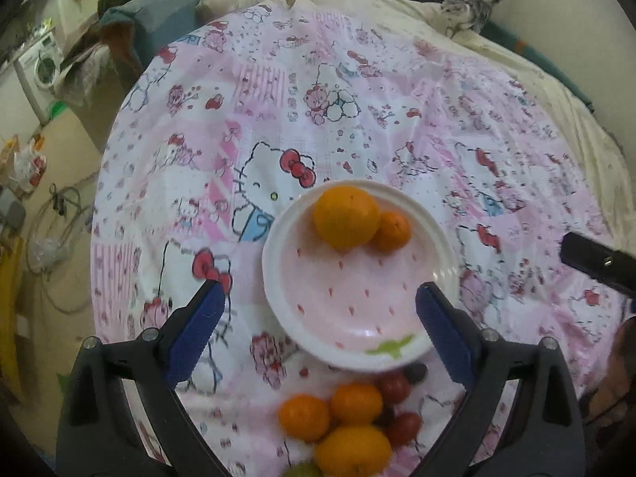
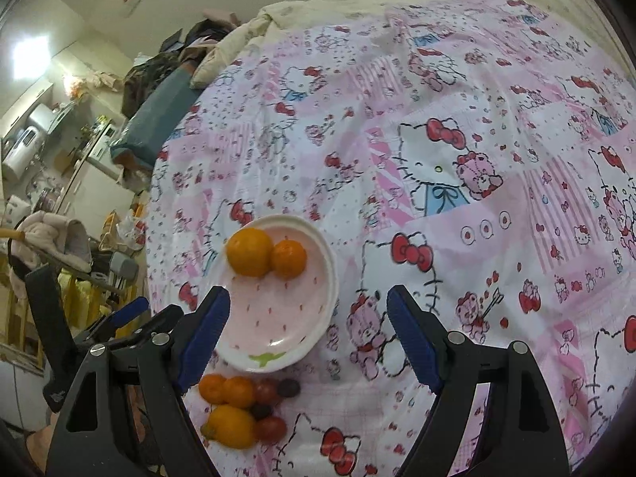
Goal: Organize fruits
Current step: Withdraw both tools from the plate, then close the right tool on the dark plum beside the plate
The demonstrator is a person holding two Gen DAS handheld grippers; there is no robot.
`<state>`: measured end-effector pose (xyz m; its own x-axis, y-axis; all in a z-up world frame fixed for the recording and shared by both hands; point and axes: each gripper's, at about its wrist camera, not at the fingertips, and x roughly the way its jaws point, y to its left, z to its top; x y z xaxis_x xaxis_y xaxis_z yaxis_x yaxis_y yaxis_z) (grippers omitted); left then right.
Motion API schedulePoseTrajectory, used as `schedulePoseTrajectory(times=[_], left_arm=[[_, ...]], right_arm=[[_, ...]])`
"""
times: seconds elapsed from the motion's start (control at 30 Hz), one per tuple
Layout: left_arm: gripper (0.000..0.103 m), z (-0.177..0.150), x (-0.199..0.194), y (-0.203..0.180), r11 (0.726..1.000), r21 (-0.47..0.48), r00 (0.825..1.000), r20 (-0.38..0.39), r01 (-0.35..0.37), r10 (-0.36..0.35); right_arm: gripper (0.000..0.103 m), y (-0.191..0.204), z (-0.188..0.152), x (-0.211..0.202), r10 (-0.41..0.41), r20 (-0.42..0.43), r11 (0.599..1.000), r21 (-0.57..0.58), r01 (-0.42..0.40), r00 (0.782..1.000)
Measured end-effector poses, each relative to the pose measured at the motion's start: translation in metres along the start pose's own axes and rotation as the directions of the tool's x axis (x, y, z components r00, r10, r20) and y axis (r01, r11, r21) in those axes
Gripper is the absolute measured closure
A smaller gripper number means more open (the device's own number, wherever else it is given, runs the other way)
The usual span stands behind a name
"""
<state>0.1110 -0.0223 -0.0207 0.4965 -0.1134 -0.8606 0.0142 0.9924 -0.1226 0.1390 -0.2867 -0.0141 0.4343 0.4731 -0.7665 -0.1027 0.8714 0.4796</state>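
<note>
A pink-and-white strawberry plate (image 1: 357, 318) (image 2: 278, 330) lies on the Hello Kitty cloth. It holds a large orange (image 1: 346, 216) (image 2: 249, 252) and a small mandarin (image 1: 391, 226) (image 2: 289, 259) at its far side. A pile of oranges (image 1: 353, 429) (image 2: 230, 405), red tomatoes (image 1: 401, 409) (image 2: 270, 429) and dark grapes (image 2: 288, 388) lies on the cloth just in front of the plate. My left gripper (image 1: 318, 298) is open and empty above the plate's near part. My right gripper (image 2: 308, 306) is open and empty over the plate's right rim.
The cloth (image 1: 397, 119) covers a bed with a cream quilt (image 1: 536, 71) at the back. A cat (image 1: 469, 10) stands at the far right corner. The floor at left holds cables, bags and a washing machine (image 1: 39, 71). The left gripper shows at left in the right wrist view (image 2: 119, 326).
</note>
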Motion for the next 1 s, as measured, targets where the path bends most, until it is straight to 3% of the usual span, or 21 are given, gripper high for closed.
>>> schedulePoseTrajectory(times=[0.3, 0.67, 1.0], left_arm=[[0.008, -0.032, -0.040, 0.010, 0.999, -0.013, 0.999, 0.032, -0.043, 0.043], [0.008, -0.048, -0.053, 0.017, 0.998, -0.031, 0.996, 0.073, -0.057, 0.059], [0.008, -0.050, -0.036, 0.029, 0.994, -0.083, 0.998, 0.002, -0.067, 0.067]], right_arm=[[0.019, 0.017, -0.044, -0.011, -0.007, -0.043, 0.998, -0.064, 0.004, 0.999], [0.019, 0.021, -0.086, -0.007, -0.006, -0.110, 1.000, -0.028, 0.002, 0.994], [0.019, 0.017, -0.090, 0.030, 0.001, -0.184, 1.000, 0.022, 0.003, 0.983]])
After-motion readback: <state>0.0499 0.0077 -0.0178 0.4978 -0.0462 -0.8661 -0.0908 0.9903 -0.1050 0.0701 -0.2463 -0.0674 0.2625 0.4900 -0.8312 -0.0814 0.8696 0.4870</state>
